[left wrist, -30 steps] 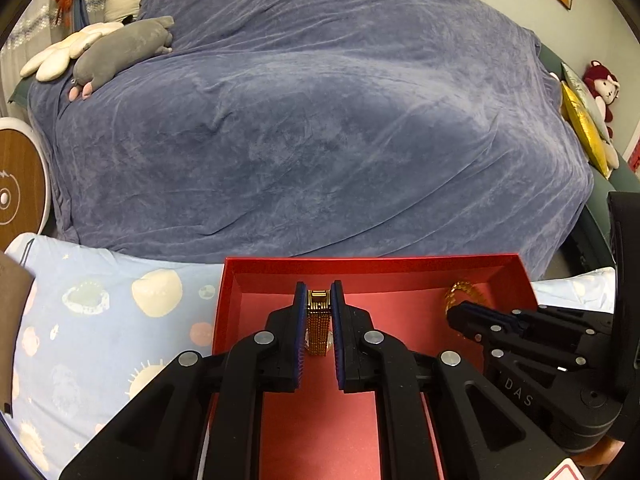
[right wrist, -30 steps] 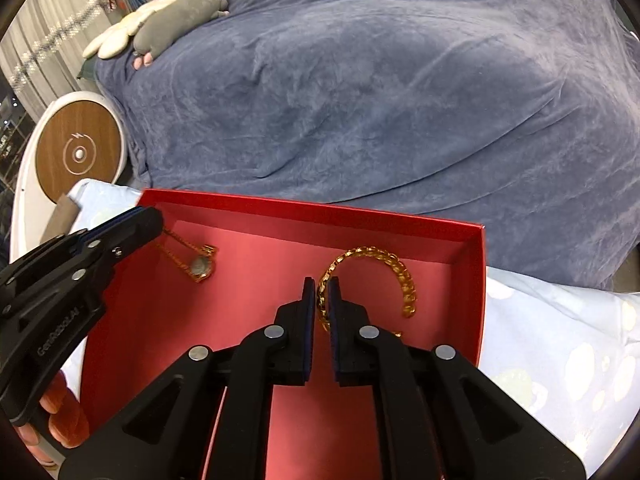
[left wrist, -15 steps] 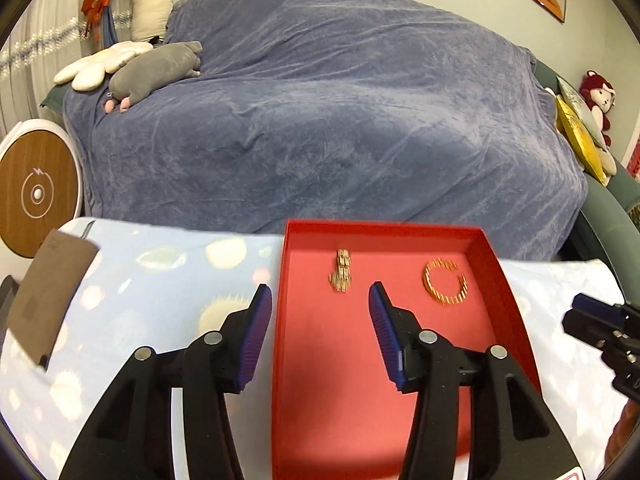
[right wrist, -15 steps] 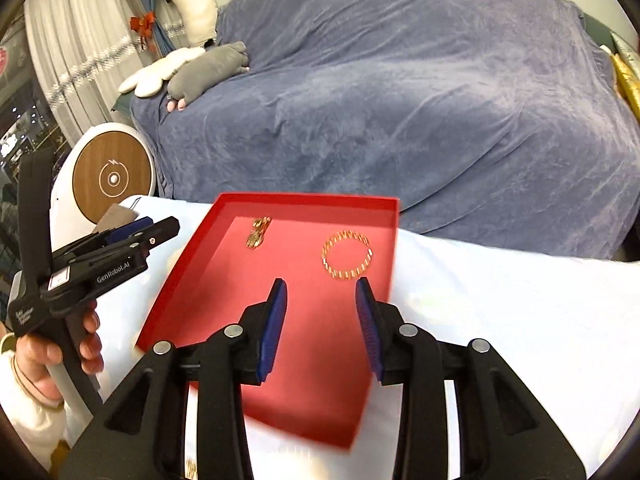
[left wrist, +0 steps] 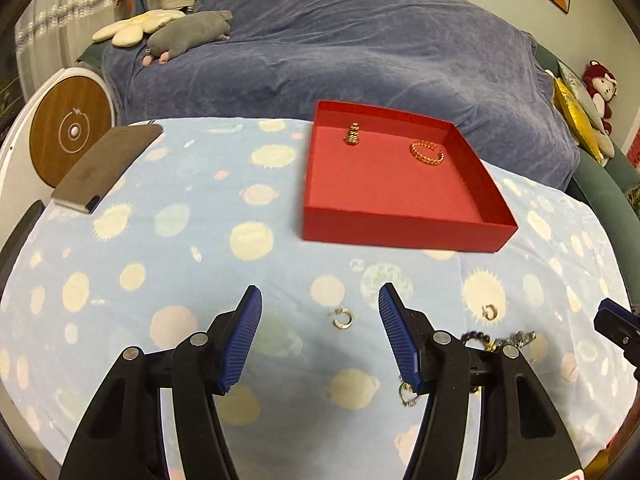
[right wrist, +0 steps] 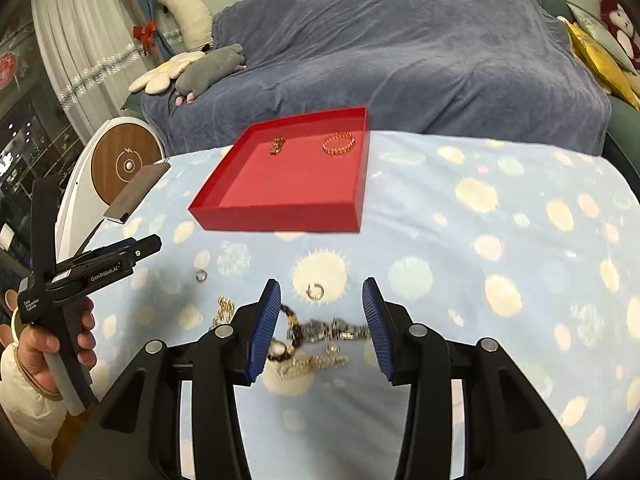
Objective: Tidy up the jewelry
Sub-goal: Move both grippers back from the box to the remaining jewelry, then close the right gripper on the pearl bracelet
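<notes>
A red tray (left wrist: 404,229) (right wrist: 280,216) sits on the blue spotted cloth and holds a gold chain piece (left wrist: 353,135) (right wrist: 277,145) and a gold bracelet (left wrist: 426,152) (right wrist: 338,143). My left gripper (left wrist: 320,334) is open and empty, just behind a small hoop earring (left wrist: 343,317) (right wrist: 201,275). My right gripper (right wrist: 322,324) is open and empty over a heap of loose jewelry (right wrist: 316,338), with a second hoop earring (right wrist: 315,291) (left wrist: 490,312) ahead of it. The left gripper also shows in the right wrist view (right wrist: 154,242).
A grey phone-like slab (left wrist: 106,168) lies at the cloth's far left edge. A round white and wood device (left wrist: 72,136) stands beyond it. A blue-covered sofa (left wrist: 340,48) with plush toys (left wrist: 188,34) rises behind the table.
Both grippers let go of the gold pieces in the tray, opened wide, and pulled back toward the near side of the table, above the loose jewelry.
</notes>
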Demonstrator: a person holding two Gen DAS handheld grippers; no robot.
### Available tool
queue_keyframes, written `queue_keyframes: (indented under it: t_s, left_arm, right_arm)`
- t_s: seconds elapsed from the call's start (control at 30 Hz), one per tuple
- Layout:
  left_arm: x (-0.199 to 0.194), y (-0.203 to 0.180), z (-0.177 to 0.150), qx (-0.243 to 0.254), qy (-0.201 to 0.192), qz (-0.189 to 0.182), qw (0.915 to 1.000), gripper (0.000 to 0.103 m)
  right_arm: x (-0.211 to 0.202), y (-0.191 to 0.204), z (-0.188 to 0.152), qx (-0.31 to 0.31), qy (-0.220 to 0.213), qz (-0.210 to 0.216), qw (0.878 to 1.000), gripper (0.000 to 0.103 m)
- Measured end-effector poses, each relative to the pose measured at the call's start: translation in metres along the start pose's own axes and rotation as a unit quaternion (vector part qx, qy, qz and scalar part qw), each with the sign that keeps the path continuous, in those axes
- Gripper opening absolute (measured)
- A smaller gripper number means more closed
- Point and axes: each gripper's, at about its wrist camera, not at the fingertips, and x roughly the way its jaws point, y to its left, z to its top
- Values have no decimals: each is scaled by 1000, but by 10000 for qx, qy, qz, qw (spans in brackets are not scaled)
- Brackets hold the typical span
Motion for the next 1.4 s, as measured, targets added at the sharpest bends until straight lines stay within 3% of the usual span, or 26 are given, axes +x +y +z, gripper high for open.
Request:
queue_keyframes:
  t_s: [0.13, 0.27, 0.37, 0.53, 0.93, 1.1, 1.4]
  left_arm:
    - [1, -3, -29, -130, 34, -61, 9999, 59]
    - [12, -15, -47, 206, 135, -131, 9996, 59]
    - [18, -17, -53, 275, 160, -148, 9994, 59]
    - [24, -11, -54, -19, 340, -323, 9989, 59]
    - [28, -10, -61, 52, 494, -362, 9981, 59]
    - [27, -13, -64, 66, 572, -493, 9971, 59]
    - [28, -18, -72, 220, 654, -561, 9960, 59]
  right_arm:
    - [14, 0, -24, -100, 228, -85, 9997, 41]
    - [32, 4, -46, -121, 596, 9, 9982, 41]
    - [41, 10, -59, -184, 786, 91, 9967, 41]
    - [59, 6, -63, 175, 1014, 321, 9942, 41]
    - [75, 9, -45, 356, 782, 105, 9962, 41]
    - [84, 16, -42, 214, 771, -97, 9967, 34]
    - [76, 17, -48, 117, 728, -67, 9973, 32]
